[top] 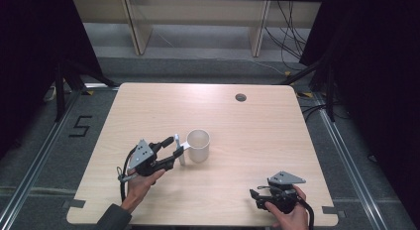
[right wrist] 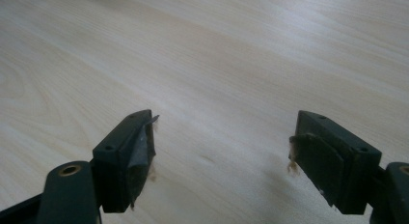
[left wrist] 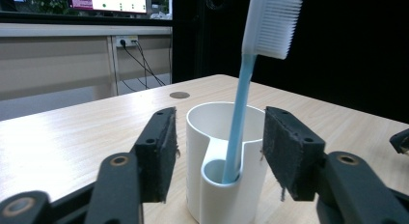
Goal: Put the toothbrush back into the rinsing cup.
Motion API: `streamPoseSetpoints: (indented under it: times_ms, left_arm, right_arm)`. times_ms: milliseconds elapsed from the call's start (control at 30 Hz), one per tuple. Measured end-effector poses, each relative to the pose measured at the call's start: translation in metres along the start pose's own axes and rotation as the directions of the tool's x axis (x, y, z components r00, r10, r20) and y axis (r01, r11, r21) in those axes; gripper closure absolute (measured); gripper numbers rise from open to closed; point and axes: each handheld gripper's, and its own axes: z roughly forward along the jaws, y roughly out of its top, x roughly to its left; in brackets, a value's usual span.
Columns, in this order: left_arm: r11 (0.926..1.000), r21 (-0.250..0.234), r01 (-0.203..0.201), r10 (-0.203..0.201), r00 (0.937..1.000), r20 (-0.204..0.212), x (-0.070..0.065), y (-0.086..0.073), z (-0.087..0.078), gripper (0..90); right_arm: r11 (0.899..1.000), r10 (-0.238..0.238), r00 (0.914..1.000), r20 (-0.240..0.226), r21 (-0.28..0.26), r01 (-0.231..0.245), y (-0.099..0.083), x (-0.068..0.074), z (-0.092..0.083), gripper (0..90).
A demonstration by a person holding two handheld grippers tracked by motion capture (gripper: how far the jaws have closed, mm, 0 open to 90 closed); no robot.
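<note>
A: Where is the toothbrush (left wrist: 239, 120) found from the left hand-held gripper (top: 174, 149)?

B: At its 3 o'clock, standing nearly upright in the white cup's (top: 199, 145) side slot, between spread jaws that are not touching it. Nothing is held.

A: And the right hand-held gripper (top: 255, 196)?

B: Wide open, holding nothing, at the desk's (top: 247, 126) 5 o'clock, farther off. Open desk is left all around.

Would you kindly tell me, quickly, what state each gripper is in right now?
Left gripper: open, pads clear of the toothbrush standing in the white cup.
Right gripper: open, holding nothing, over the table.
</note>
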Motion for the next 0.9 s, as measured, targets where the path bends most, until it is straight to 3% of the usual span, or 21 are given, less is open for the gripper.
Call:
streamPoseSetpoints:
  times_ms: [300,367,500,600,700,900]
  left_arm:
    - [0.9990,0.032,0.032,-0.032,0.9995,0.009,0.001,0.007,-0.009,34.5]
    - [0.9991,0.022,0.036,-0.036,0.9992,0.017,0.001,0.008,-0.009,34.0]
    - [0.9980,0.050,0.038,-0.039,0.9992,0.006,0.001,0.010,-0.014,32.4]
    - [0.9980,0.030,0.055,-0.056,0.9984,0.013,0.002,0.009,-0.014,31.2]
    - [0.9953,0.050,0.083,-0.083,0.9965,0.002,0.002,0.010,-0.017,29.8]
    - [0.9950,0.050,0.087,-0.087,0.9962,-0.001,0.003,0.012,-0.020,28.1]
  right_arm:
    - [1.000,-0.004,1.0000,-0.001,-0.003,0.004,0.000,0.000,0.000,23.6]
    - [1.000,-0.002,1.0000,0.000,-0.001,0.002,0.000,0.000,0.000,23.6]
    - [1.000,-0.008,1.0000,0.000,-0.004,0.008,0.000,0.000,0.000,23.5]
    - [1.000,-0.004,1.0000,0.002,-0.004,0.004,0.000,0.000,0.000,23.5]
    - [1.000,-0.004,1.0000,0.003,-0.002,0.004,0.000,0.000,0.000,23.6]
    - [1.000,-0.004,1.0000,0.004,-0.002,0.004,0.000,0.000,0.000,23.6]
